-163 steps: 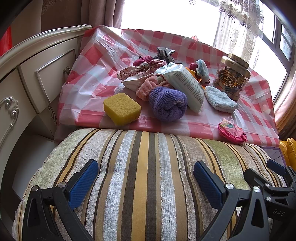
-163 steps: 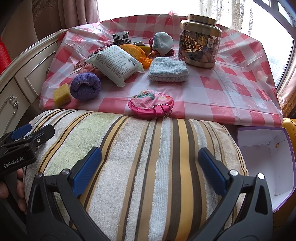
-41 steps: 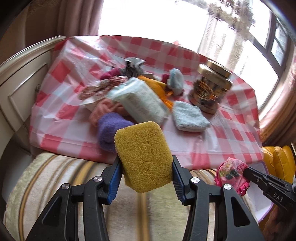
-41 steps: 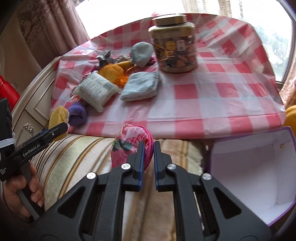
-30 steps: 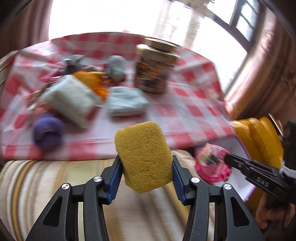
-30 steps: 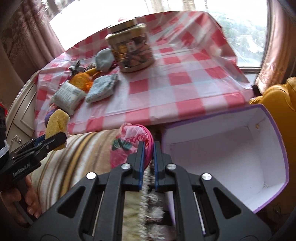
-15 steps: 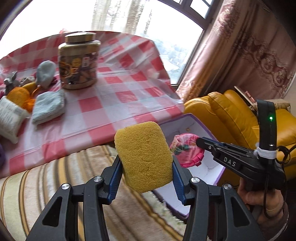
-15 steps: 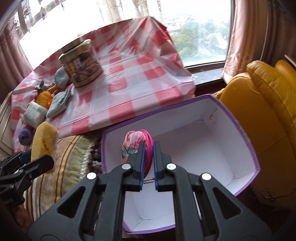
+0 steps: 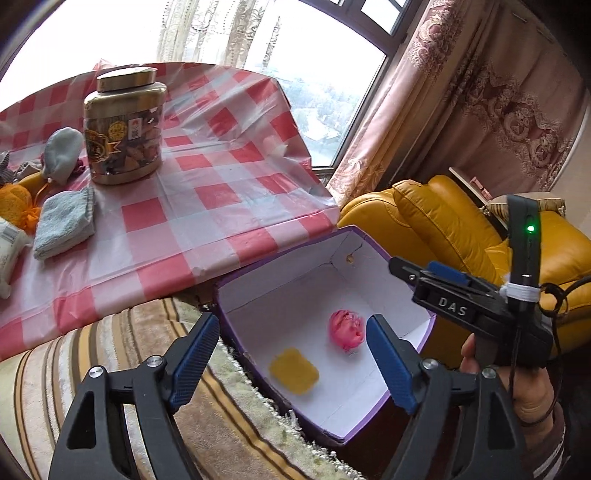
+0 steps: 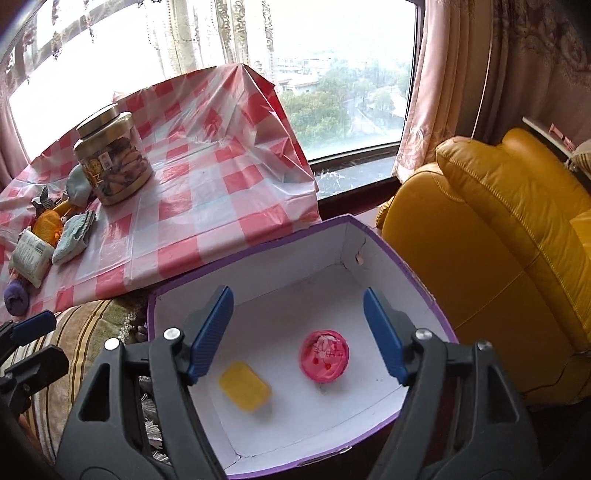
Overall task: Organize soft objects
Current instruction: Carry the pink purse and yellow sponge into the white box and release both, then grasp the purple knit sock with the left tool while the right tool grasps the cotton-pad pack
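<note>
Left gripper: jaws just opened wide, nothing between them; yellow sponge lies below and ahead of them on the floor of the white purple-edged box. Right gripper: jaws likewise just opened, empty; pink floral pouch lies beneath them in the same box, just beside the sponge and apart from it.

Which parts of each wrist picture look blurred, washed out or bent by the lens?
Left wrist view: the window is blown out white, and the yellow rectangular sponge is smeared. Right wrist view: the sponge is soft-edged too, and the purple-rimmed white box bows outward.
</note>
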A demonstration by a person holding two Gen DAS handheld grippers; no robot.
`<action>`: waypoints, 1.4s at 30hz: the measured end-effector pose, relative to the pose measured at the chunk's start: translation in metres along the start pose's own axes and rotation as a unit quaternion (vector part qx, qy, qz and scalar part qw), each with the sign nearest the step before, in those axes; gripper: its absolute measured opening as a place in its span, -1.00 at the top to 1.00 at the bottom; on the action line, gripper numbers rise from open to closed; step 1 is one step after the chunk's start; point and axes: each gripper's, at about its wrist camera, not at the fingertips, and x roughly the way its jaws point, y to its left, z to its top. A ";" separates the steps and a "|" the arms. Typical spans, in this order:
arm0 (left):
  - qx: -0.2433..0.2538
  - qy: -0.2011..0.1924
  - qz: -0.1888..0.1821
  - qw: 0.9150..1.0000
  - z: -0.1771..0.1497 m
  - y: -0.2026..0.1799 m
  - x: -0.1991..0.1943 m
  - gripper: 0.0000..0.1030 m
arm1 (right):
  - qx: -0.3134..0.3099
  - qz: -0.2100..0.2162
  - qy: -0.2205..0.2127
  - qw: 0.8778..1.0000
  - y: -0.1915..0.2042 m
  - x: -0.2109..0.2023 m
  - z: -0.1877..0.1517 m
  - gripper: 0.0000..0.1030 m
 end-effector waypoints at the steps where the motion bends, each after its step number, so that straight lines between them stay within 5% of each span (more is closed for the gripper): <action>1: -0.001 -0.003 0.008 1.000 0.000 0.002 -0.003 -0.61 | -0.001 0.000 0.000 1.000 0.001 0.000 0.001 -0.63; 7: -0.005 -0.038 0.085 0.996 -0.001 0.020 -0.028 -0.65 | -0.030 -0.032 -0.032 0.999 0.020 -0.008 0.001 -0.85; 10: 0.000 -0.074 0.094 0.993 -0.004 0.034 -0.046 -0.65 | -0.044 -0.038 -0.043 0.997 0.033 -0.010 0.002 -0.91; 17: -0.051 -0.075 0.156 0.984 -0.019 0.100 -0.084 -0.65 | -0.086 0.006 -0.030 0.996 0.076 -0.007 0.001 -0.92; 23: -0.146 -0.096 0.205 0.963 -0.033 0.171 -0.118 -0.65 | -0.113 0.070 -0.019 0.991 0.121 -0.006 0.000 -0.92; 28: -0.225 -0.124 0.213 0.943 -0.043 0.217 -0.142 -0.64 | -0.140 0.110 -0.017 0.984 0.158 -0.004 0.001 -0.92; 42: -0.338 -0.104 0.218 0.910 -0.032 0.298 -0.130 -0.64 | -0.191 0.183 0.012 0.964 0.244 0.017 0.017 -0.92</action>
